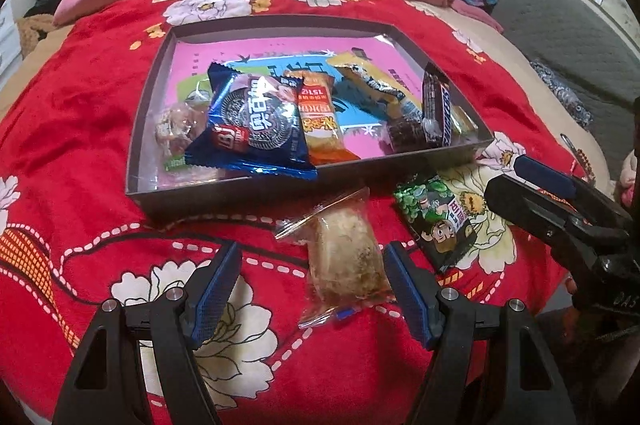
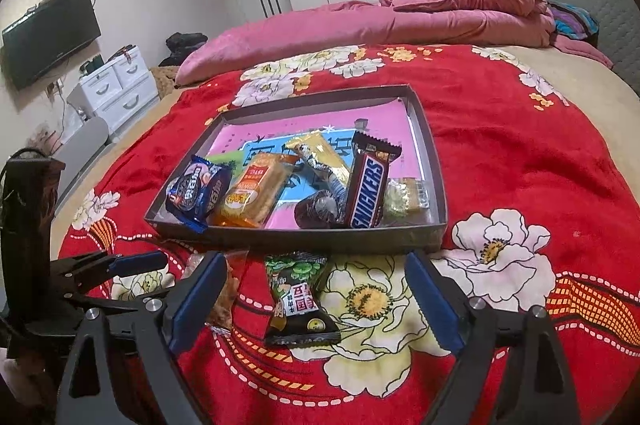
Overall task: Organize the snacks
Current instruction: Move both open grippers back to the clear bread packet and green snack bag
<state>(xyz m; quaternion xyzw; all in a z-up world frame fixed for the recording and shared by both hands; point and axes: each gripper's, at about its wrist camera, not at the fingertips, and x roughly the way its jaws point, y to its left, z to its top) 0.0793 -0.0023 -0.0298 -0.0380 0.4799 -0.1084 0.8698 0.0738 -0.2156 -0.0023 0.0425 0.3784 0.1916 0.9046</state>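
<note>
A shallow grey box [image 1: 240, 194] with a pink lining sits on the red floral blanket. It holds a blue Oreo packet [image 1: 252, 125], an orange packet [image 1: 320, 121], a gold packet [image 2: 320, 153], a Snickers bar [image 2: 370, 185] and other small sweets. In front of the box lies a clear-wrapped pastry [image 1: 344, 257], between the fingers of my open left gripper [image 1: 312, 289]. Its right edge is at the right pad; the left pad stands apart. A green-and-black snack packet [image 2: 300, 301] lies flat between the wide-apart fingers of my right gripper [image 2: 316, 299], untouched.
The red blanket [image 2: 520, 165] covers a bed with a heaped pink quilt [image 2: 460, 1] at the far end. A white drawer unit [image 2: 116, 85] and a wall television [image 2: 48, 33] stand to the left. The other gripper's fingers [image 1: 540, 175] reach in from the right of the left wrist view.
</note>
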